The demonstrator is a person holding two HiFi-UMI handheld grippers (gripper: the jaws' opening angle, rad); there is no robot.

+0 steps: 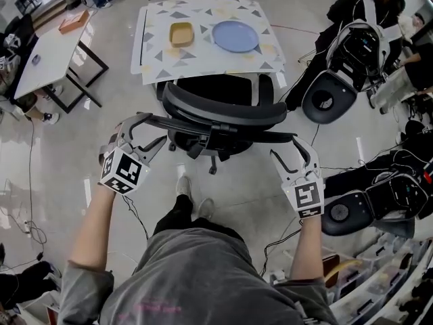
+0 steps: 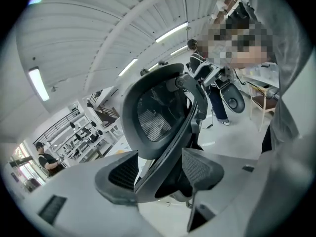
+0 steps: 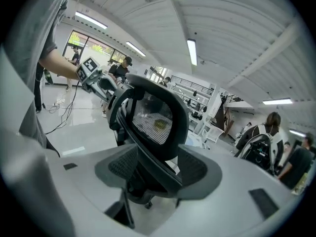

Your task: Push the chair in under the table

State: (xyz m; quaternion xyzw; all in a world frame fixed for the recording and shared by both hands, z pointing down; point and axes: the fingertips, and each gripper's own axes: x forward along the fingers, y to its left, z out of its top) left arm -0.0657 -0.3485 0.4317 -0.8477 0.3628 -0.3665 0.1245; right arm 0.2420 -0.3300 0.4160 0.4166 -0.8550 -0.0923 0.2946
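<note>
The black mesh office chair [image 1: 223, 110] stands with its seat partly under the table [image 1: 154, 73], its backrest towards me. My left gripper [image 1: 147, 133] is at the chair's left armrest [image 1: 157, 120]. The armrest bar runs between its open jaws [image 2: 160, 169], and I cannot see the pads pressing on it. My right gripper [image 1: 292, 153] is at the end of the right armrest [image 1: 284, 137]. That bar also passes between its spread pads [image 3: 158, 167]. The backrest [image 2: 153, 117] [image 3: 155, 117] rises just beyond both sets of jaws.
A blue plate [image 1: 235, 36] and a yellow bowl [image 1: 181, 34] sit on the patterned tabletop. A second white table [image 1: 47, 56] stands at the left. Black-and-white machines [image 1: 352, 53] [image 1: 379, 202] and cables [image 1: 291, 232] crowd the floor at the right. My shoes [image 1: 193, 195] are behind the chair.
</note>
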